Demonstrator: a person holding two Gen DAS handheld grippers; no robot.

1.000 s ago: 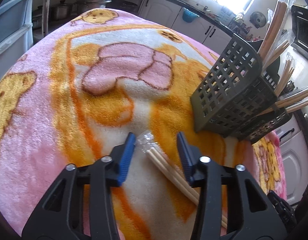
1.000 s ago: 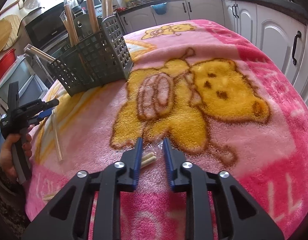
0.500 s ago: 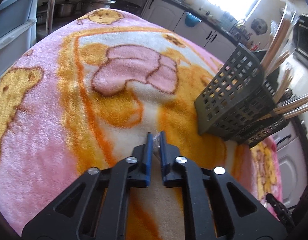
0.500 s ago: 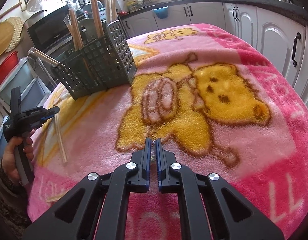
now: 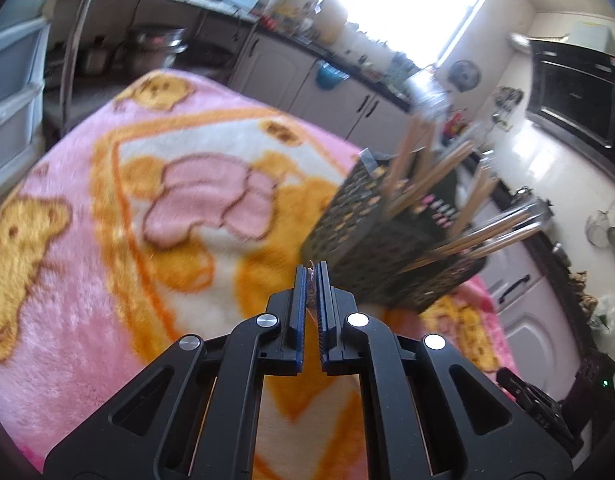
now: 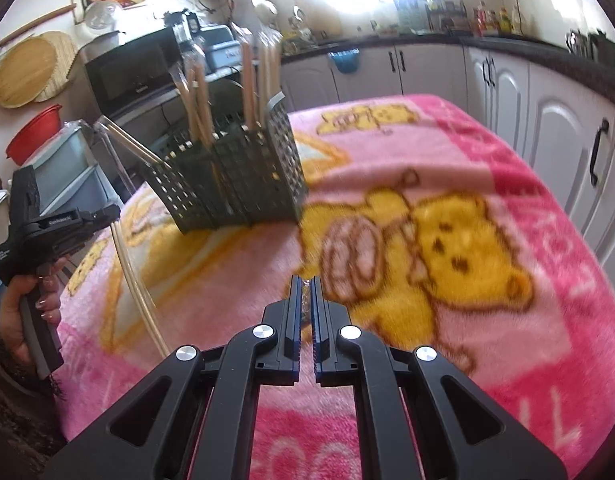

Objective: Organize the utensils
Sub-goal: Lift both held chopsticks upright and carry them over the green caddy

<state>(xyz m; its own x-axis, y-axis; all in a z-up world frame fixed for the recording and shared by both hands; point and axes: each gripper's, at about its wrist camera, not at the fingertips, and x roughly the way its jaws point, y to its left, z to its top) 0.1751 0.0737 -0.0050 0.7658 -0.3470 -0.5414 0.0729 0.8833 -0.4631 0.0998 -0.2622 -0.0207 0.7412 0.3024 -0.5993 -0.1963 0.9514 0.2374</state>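
Note:
A dark grey slotted utensil basket (image 5: 371, 248) (image 6: 231, 184) stands on the pink bear blanket and holds several wrapped chopstick pairs (image 6: 249, 80) upright. My left gripper (image 5: 312, 270) is shut on the plastic-wrapped end of a chopstick pair, lifted off the blanket just left of the basket. In the right wrist view that pair (image 6: 137, 288) hangs down from the left gripper (image 6: 107, 212). My right gripper (image 6: 303, 282) is shut on the clear-wrapped end of another chopstick pair, raised above the blanket in front of the basket; the sticks are hidden under its fingers.
The blanket (image 6: 487, 184) covers the whole table and falls away at the right edge. White cabinets (image 6: 567, 152) stand close on the right, a microwave (image 6: 131, 68) and drawers (image 5: 11, 80) behind and left.
Both grippers closed on chopstick pairs that lay on the blanket, then lifted them. Both have risen and tilted up toward the basket; the views are blurred with motion.

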